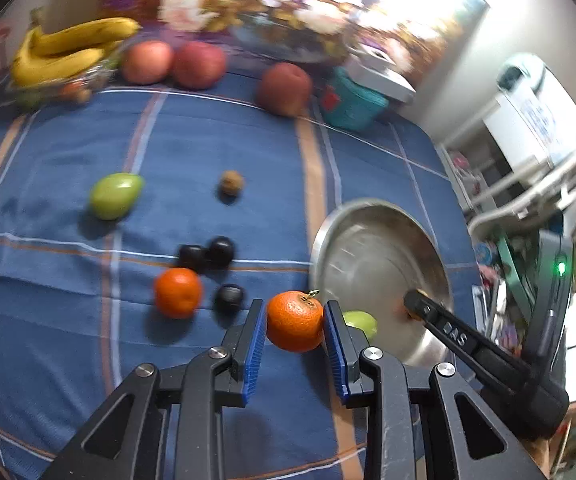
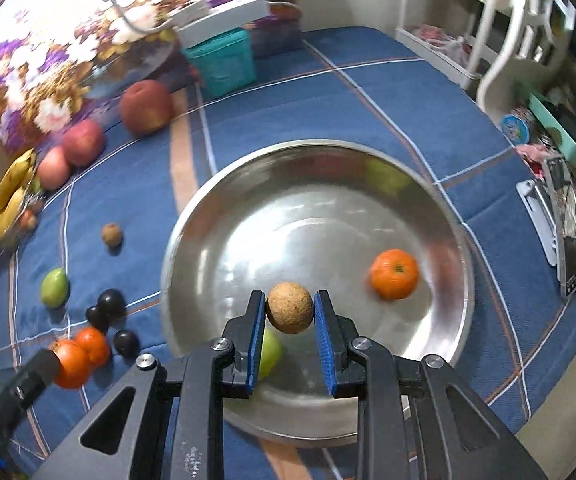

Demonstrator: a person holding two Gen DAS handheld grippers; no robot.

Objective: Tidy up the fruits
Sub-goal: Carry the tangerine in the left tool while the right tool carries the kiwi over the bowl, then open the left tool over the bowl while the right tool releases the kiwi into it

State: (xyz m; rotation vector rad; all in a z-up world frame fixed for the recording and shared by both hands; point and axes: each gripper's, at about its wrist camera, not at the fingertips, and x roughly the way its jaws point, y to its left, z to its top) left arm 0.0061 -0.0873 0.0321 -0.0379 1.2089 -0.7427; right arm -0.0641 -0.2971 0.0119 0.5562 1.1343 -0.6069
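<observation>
My left gripper [image 1: 295,322] is shut on a tangerine [image 1: 295,321] held above the blue cloth, left of the steel bowl [image 1: 375,216]. My right gripper [image 2: 289,312] is shut on a brown round fruit [image 2: 289,307] held over the steel bowl [image 2: 208,216]. The bowl holds a tangerine [image 2: 393,274] and a green fruit [image 2: 270,352]. On the cloth lie another tangerine [image 1: 177,292], three dark plums [image 1: 220,251], a green fruit [image 1: 116,195] and a small brown fruit [image 1: 231,183].
Three apples [image 1: 199,64] and a bunch of bananas [image 1: 68,50] lie at the back near a floral board. A teal box [image 1: 351,106] stands at the back right. The table edge and a white rack [image 2: 499,40] are to the right.
</observation>
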